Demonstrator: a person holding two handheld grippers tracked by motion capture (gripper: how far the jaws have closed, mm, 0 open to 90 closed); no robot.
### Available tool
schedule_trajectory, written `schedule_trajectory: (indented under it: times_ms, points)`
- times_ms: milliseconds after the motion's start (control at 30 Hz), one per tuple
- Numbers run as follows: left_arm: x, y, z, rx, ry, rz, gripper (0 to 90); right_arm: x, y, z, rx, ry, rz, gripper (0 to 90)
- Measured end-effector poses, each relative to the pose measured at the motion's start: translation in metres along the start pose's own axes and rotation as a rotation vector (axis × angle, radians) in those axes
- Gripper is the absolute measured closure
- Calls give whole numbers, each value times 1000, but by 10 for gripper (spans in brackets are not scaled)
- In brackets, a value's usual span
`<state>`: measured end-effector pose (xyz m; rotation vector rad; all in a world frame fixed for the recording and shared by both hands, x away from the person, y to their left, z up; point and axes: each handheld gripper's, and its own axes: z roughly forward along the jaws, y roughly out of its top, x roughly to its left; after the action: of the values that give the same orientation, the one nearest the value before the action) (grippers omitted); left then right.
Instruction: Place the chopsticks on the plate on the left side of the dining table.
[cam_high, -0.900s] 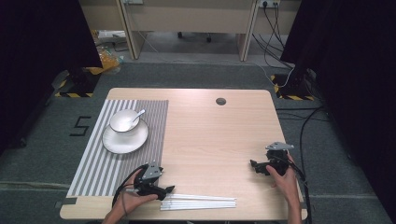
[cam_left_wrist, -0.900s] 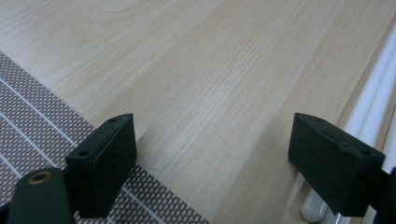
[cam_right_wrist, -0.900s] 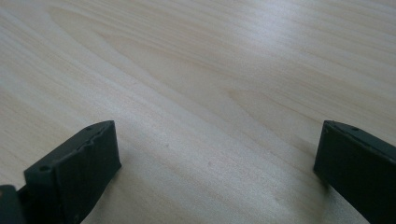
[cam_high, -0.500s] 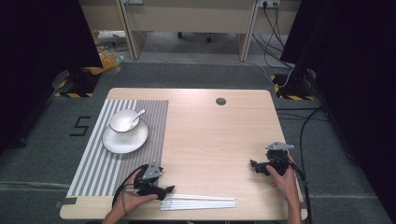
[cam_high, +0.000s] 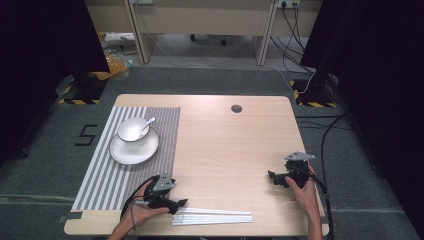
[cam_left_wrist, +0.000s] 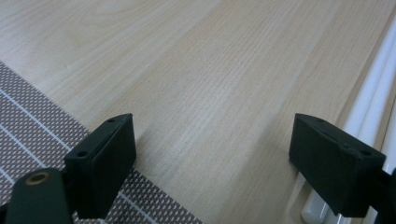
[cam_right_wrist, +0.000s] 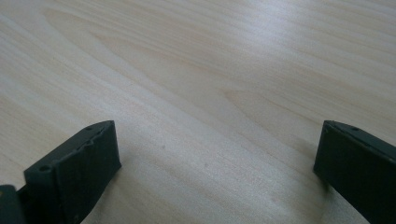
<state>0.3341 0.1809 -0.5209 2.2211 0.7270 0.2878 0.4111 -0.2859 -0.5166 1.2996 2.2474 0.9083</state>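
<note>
Two grippers stand wide apart in the jaws and hold nothing. Along the tabletop's near edge lie the white chopsticks (cam_high: 212, 217), with the left gripper (cam_high: 179, 202) just beside their left ends and the right gripper (cam_high: 271, 176) near the right edge. Farther off, the striped placemat (cam_high: 102, 182) carries the saucer (cam_high: 134, 150), bowl (cam_high: 132, 129) and spoon (cam_high: 148, 124). Best to lower the left jaws squarely across both sticks near their ends before closing.

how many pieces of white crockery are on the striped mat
3: a plate on the striped mat, a bowl standing on that plate, and a spoon leaning in the bowl with its handle over the rim. Nothing looks hidden.
</note>
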Motion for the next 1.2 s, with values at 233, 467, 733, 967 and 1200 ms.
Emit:
schedule_trajectory:
  times_ms: [233, 467, 733, 967, 1200]
  points:
    - [0, 13, -2, 72, -28, 62, 170, 0, 0, 0, 0, -1, 0, 2]
    - [-4, 31, -6, 143, -44, 161, 196, -1, 0, 0, 1, -1, 5, 2]
    - [-15, 43, 0, 206, -96, 249, 196, -1, 0, 0, 0, -2, 3, 2]
    - [-22, 49, 6, 240, -105, 295, 200, -1, 0, 0, -1, -3, 1, 2]
    - [-27, 56, 9, 281, -121, 341, 210, -1, 0, 0, 0, -1, 1, 2]
